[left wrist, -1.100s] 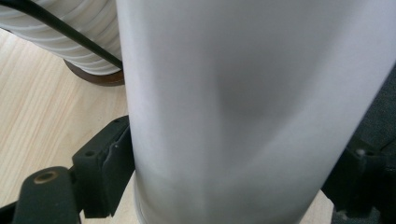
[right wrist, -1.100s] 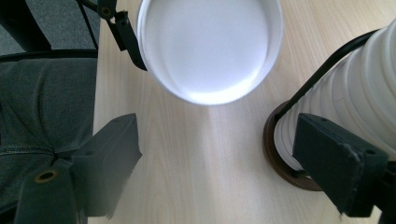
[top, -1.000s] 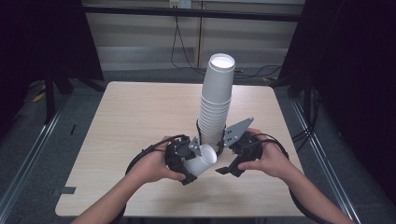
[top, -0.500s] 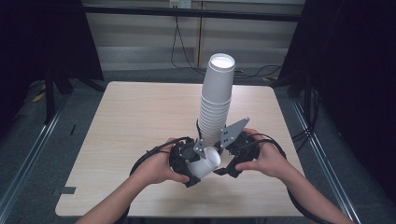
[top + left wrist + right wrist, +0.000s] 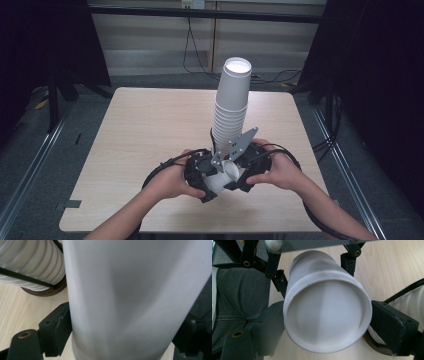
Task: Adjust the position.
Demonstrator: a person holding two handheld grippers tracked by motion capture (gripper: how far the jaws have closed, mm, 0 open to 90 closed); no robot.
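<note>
- A single white paper cup (image 5: pixel 223 176) lies on its side between the two grippers, near the 6 o'clock edge of the tabletop (image 5: pixel 140 130).
- The left gripper (image 5: pixel 207 175) is clamped on the cup wall; its black jaws press both sides of the cup in the left gripper view.
- The right gripper (image 5: pixel 241 172) has its jaws just beside the cup's rim, one on each side; whether they grip it cannot be told.
- The tall cup stack (image 5: pixel 230 112) stands at 12 o'clock from the grippers on a brown base (image 5: pixel 45 291).
- Judgement: one cup is separated; placing it remains.
- No brand, label or writing is legible.
</note>
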